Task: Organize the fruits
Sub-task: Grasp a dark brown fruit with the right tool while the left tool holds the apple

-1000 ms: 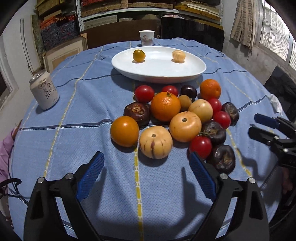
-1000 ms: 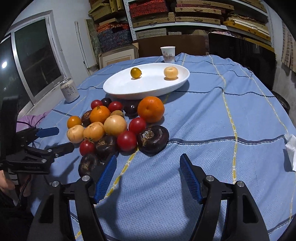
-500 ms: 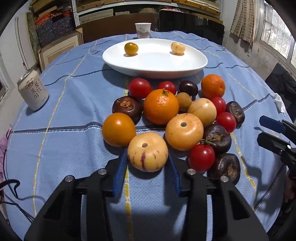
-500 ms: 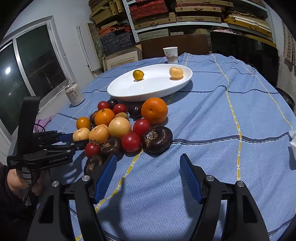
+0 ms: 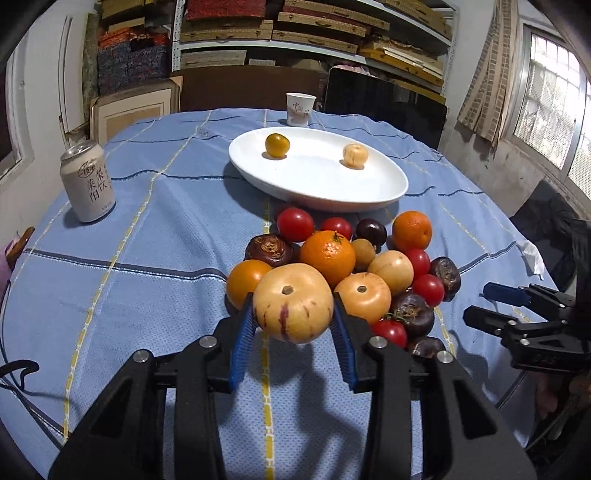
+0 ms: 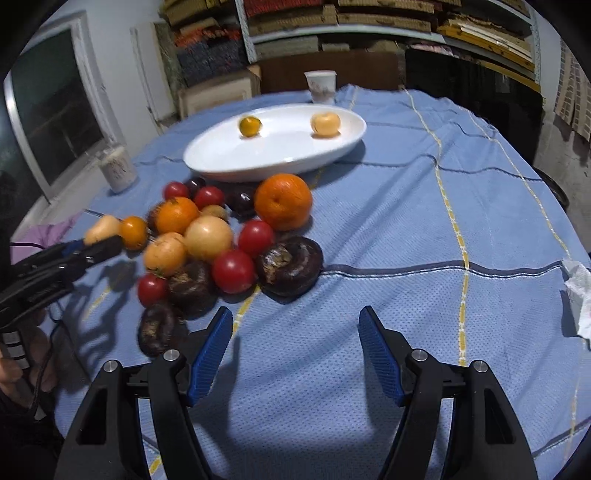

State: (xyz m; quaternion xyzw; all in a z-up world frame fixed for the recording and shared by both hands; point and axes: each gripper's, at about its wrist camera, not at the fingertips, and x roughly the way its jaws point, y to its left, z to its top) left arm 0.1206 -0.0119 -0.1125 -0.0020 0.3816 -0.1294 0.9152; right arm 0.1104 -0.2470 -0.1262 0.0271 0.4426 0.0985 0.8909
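Left tongs [image 5: 293, 325] just squeezed shut on the pale striped fruit [image 5: 293, 302], ready for the white plate [image 5: 369, 192] at 12 o'clock; right tongs [image 6: 295, 343] wide, empty.

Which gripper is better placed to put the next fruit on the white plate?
The left gripper. Its pads already press on the pale striped fruit, and the white plate lies straight ahead. The right gripper stands open over bare cloth, holding nothing.

A cluttered storeroom: shelves [image 5: 314, 26] stacked with boxes behind a cloth-covered table [image 5: 147, 258].
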